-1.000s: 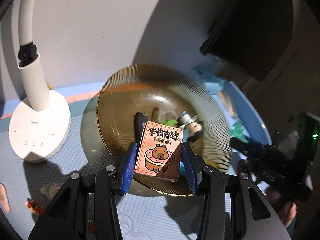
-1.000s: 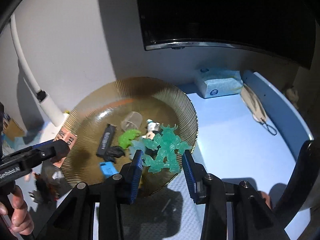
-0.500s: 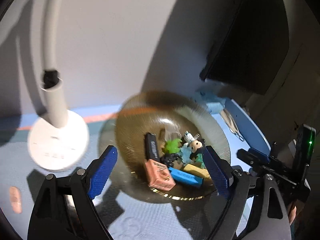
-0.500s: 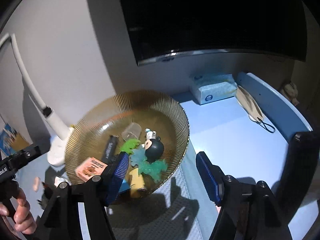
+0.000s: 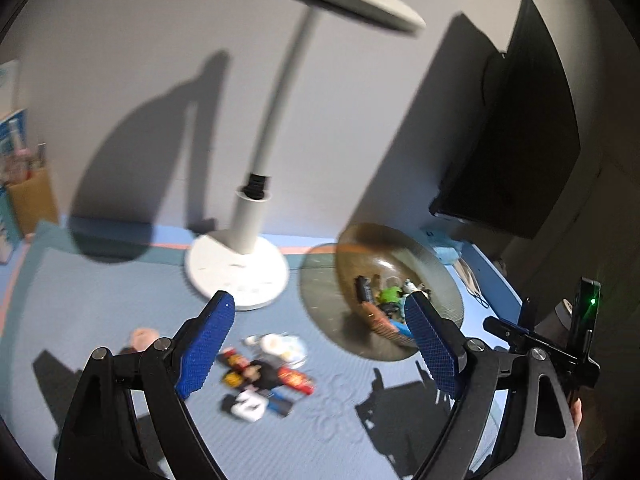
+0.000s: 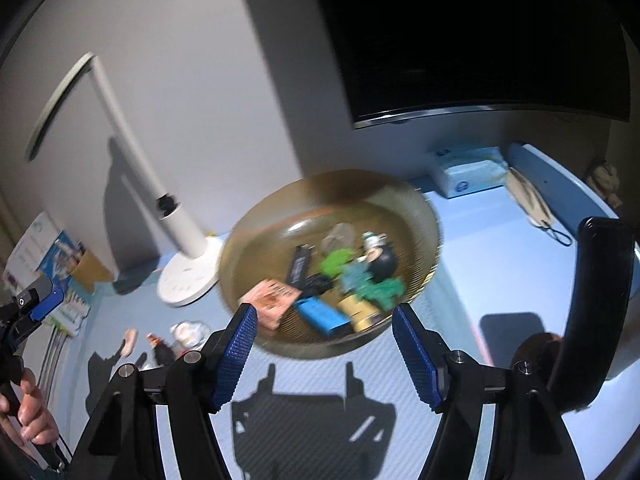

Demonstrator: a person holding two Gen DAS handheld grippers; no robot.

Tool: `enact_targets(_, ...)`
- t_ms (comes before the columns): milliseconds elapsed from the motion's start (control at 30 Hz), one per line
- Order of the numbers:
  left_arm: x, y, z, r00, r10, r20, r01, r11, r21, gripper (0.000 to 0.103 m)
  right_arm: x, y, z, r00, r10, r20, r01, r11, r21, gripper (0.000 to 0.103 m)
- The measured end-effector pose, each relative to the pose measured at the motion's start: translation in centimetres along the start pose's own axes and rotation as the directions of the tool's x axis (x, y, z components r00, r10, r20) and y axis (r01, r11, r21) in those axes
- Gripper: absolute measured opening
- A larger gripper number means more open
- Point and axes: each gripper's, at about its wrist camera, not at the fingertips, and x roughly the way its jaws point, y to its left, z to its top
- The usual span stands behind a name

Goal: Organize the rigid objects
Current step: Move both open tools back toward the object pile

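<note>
Both grippers empty, fingers spread wide: left gripper (image 5: pixel 320 344) hanging above the blue mat (image 5: pixel 100 300), right gripper (image 6: pixel 326 354) hanging short of the near rim of the amber ribbed glass bowl (image 6: pixel 424 208). Bowl already loaded: pink capybara card box (image 6: pixel 272 300) at 8 o'clock inside it, black stick-shaped item (image 6: pixel 299 266) near centre, blue rectangular block (image 6: pixel 322 314) and yellow cylinder (image 6: pixel 358 312) at 6 o'clock, green figures (image 6: pixel 336 262) and a black round-headed figure (image 6: pixel 380 258) toward 3 o'clock. Judged well along, not finished. Left on the mat, at 9 o'clock from the bowl: a cluster of small toys — a black-and-red figure (image 5: pixel 260 372), a white piece with dark marking (image 5: pixel 250 404), a white-and-blue piece (image 5: pixel 280 344), a pinkish item (image 5: pixel 140 336); motion blur prevents closer naming. Cluster directly between the left fingers in the left wrist view, so probably next up. Edges and room: white desk lamp base (image 5: pixel 236 270) at 12 o'clock from the cluster, near but apart; lamp stem rising over it, head overhead. Bowl rim at 3 o'clock from the cluster, with open mat between. Monitor (image 6: pixel 480 40) and tissue box (image 6: pixel 468 170) beyond the bowl at 12 to 1 o'clock, face mask (image 6: pixel 532 200) at 2 o'clock, all clear of the working path. Near side of the mat open for both approaches.
</note>
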Motion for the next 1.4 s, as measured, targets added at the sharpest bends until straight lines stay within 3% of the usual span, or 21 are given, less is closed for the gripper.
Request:
enact_targets(200,-3.5,6.9,-3.5,0.992,0.126,0.012,-0.125,0.990,-0.069,0.086,0.4,4.0,-3.5,0.999,0.036,-0.027,-0.038,0.998,-0.053,0.078)
enact_targets(300,-2.8,10.7,-6.1,0.974,0.224,-0.037,-0.227,0.967,-0.112,0.086,2.6,5.9,-5.9,0.995,0.063,-0.077,-0.068,0.996,-0.065,0.078)
enact_targets(433,-0.7,14.4,-9.5,0.952,0.277,-0.134,-0.295,0.945,-0.144,0.086,6.5,8.4,-9.1,0.985,0.095,-0.146,-0.111,0.989,-0.099,0.078)
enact_targets(600,1.7,16.7,-12.1,0.938,0.272,-0.214,-0.311,0.934,-0.174,0.086,9.5,9.7,-11.6,0.974,0.115,-0.197,-0.140,0.983,-0.121,0.078)
enact_targets(733,1.8,16.6,-12.2,0.943,0.268,-0.200,-0.301,0.941,-0.157,0.086,10.0,10.0,-11.8,0.974,0.115,-0.197,-0.144,0.980,-0.141,0.078)
enact_targets(1000,3.0,14.7,-12.1,0.924,0.292,-0.248,-0.312,0.949,-0.043,0.086,10.3,10.1,-11.6,0.965,0.122,-0.233,-0.162,0.974,-0.157,0.078)
enact_targets(1133,3.6,14.3,-10.1,0.923,0.269,-0.274,-0.282,0.959,-0.008,0.086,9.8,13.8,-10.9,0.937,0.167,-0.305,-0.250,0.933,-0.259,0.078)
enact_targets(1233,5.9,14.0,-8.9,0.893,0.289,-0.345,-0.270,0.957,0.101,0.086,9.8,17.3,-10.4,0.924,0.189,-0.332,-0.306,0.885,-0.349,0.078)
enact_targets(1300,7.0,14.1,-8.6,0.880,0.346,-0.327,-0.310,0.938,0.157,0.084,10.4,18.9,-10.4,0.922,0.191,-0.338,-0.321,0.863,-0.389,0.078)
enact_targets(1400,7.9,14.5,-7.7,0.894,0.312,-0.320,-0.281,0.949,0.140,0.084,12.0,21.0,-10.6,0.916,0.193,-0.351,-0.341,0.835,-0.432,0.068)
